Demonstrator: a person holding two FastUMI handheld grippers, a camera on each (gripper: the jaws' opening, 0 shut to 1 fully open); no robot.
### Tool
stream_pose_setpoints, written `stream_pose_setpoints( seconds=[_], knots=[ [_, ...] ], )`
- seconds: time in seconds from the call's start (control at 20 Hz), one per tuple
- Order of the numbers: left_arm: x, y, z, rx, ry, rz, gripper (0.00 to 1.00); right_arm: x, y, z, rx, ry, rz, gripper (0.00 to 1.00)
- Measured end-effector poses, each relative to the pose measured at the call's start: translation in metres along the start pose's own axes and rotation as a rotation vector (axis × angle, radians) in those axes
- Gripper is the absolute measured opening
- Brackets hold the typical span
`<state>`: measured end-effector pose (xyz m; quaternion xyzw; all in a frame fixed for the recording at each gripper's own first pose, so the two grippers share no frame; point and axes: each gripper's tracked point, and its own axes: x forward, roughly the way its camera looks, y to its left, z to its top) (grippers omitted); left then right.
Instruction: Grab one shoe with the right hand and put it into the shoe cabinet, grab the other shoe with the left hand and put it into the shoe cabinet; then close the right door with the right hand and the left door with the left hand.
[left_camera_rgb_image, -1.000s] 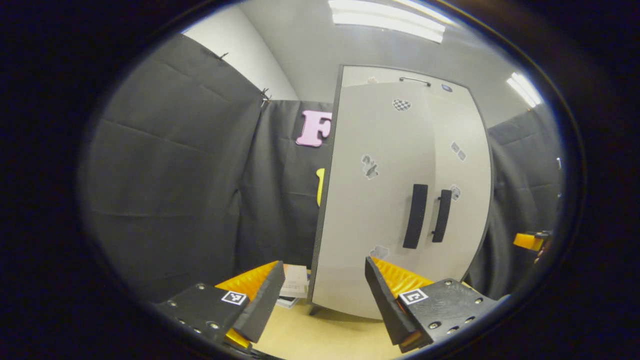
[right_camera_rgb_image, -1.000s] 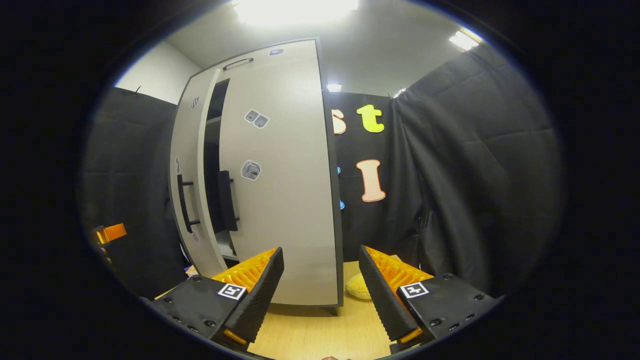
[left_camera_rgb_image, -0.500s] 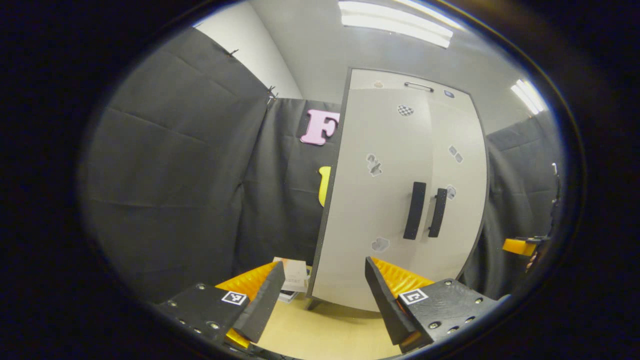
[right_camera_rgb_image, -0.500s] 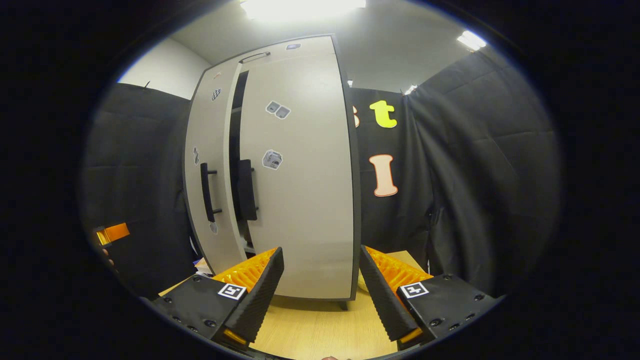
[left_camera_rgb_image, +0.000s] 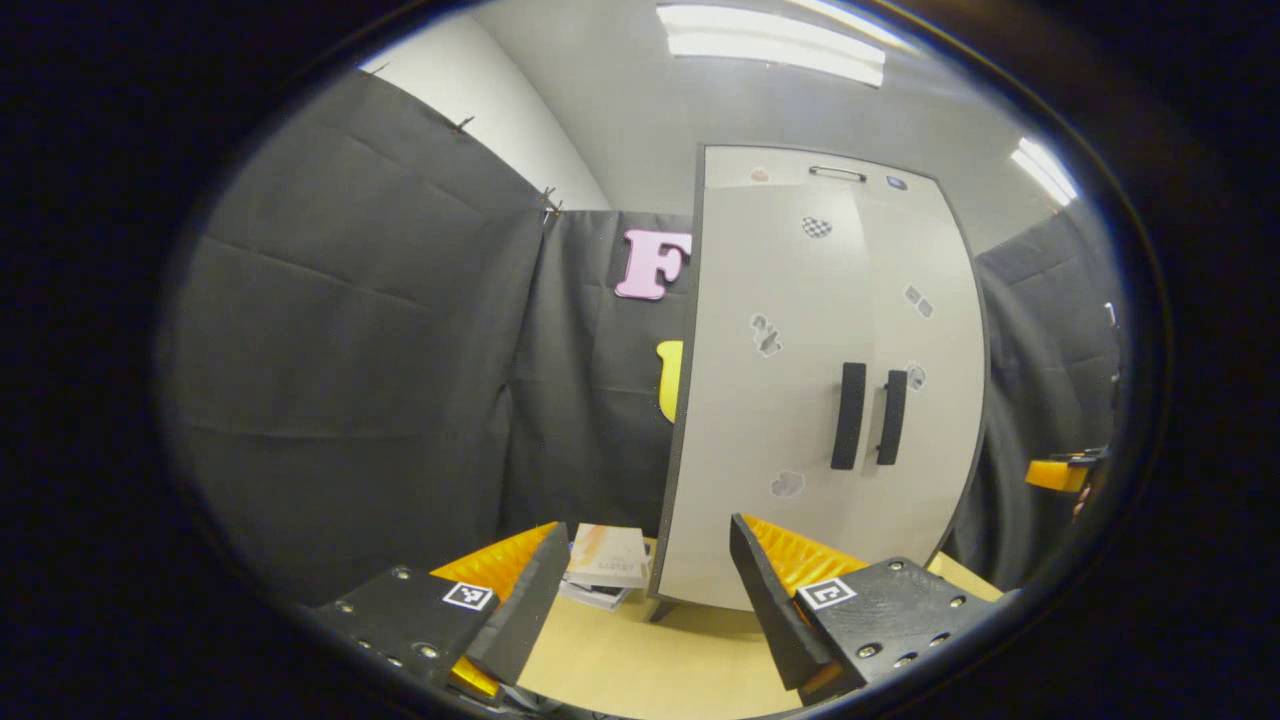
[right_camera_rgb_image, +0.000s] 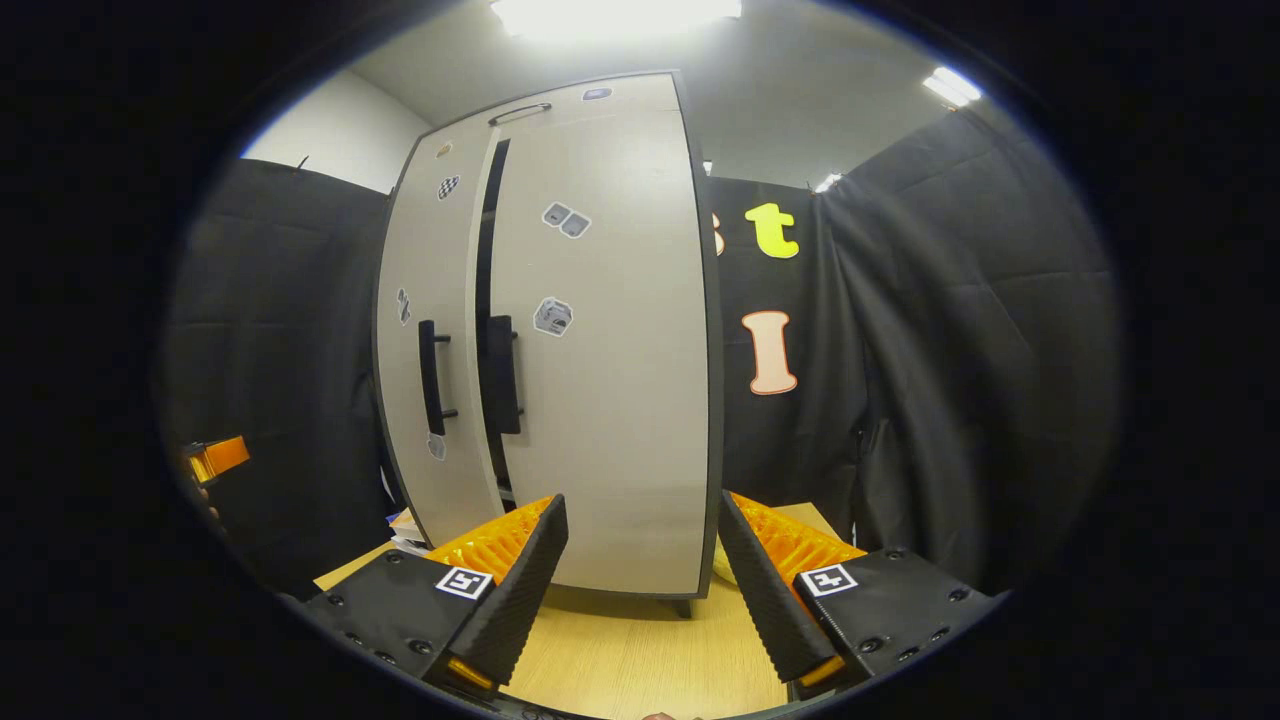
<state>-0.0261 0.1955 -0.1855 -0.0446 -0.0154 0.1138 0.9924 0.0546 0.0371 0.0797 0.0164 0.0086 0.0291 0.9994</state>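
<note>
left gripper (left_camera_rgb_image: 640, 580) jaws wide, empty | tall pale-grey two-door shoe cabinet (right_camera_rgb_image: 600, 400) upright on the tabletop, straight ahead | dark slit between doors beside right door (right_camera_rgb_image: 610, 330) | right gripper (right_camera_rgb_image: 640, 580) wide, empty, seemingly nearer

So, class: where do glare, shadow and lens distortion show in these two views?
Right gripper view: ceiling light blown out; the cabinet bows outward, casting a shadow on the table. Left gripper view: light strips bright but readable; same bowing.
</note>
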Motion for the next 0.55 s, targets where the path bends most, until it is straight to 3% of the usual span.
stream_pose_setpoints(
  seconds=[0.1, 0.4, 0.45, 0.5, 0.55],
  knots=[
    [0.000, -0.002, -0.001, 0.019, -0.001, -0.006, 0.93, -0.004, 0.000, -0.004, 0.001, 0.010, -0.001, 0.92],
    [0.001, -0.008, -0.006, -0.001, 0.000, -0.045, 0.94, -0.014, -0.006, -0.018, -0.006, 0.044, -0.019, 0.96],
    [0.001, -0.008, -0.006, 0.001, -0.004, -0.052, 0.99, -0.014, -0.006, -0.017, -0.004, 0.044, -0.022, 0.92],
    [0.002, -0.008, -0.005, 0.004, -0.005, -0.054, 0.89, -0.015, -0.006, -0.017, -0.002, 0.043, -0.023, 0.96],
    [0.001, -0.008, -0.004, 0.006, -0.008, -0.058, 0.94, -0.014, -0.005, -0.016, -0.002, 0.042, -0.023, 0.96]
  ],
)
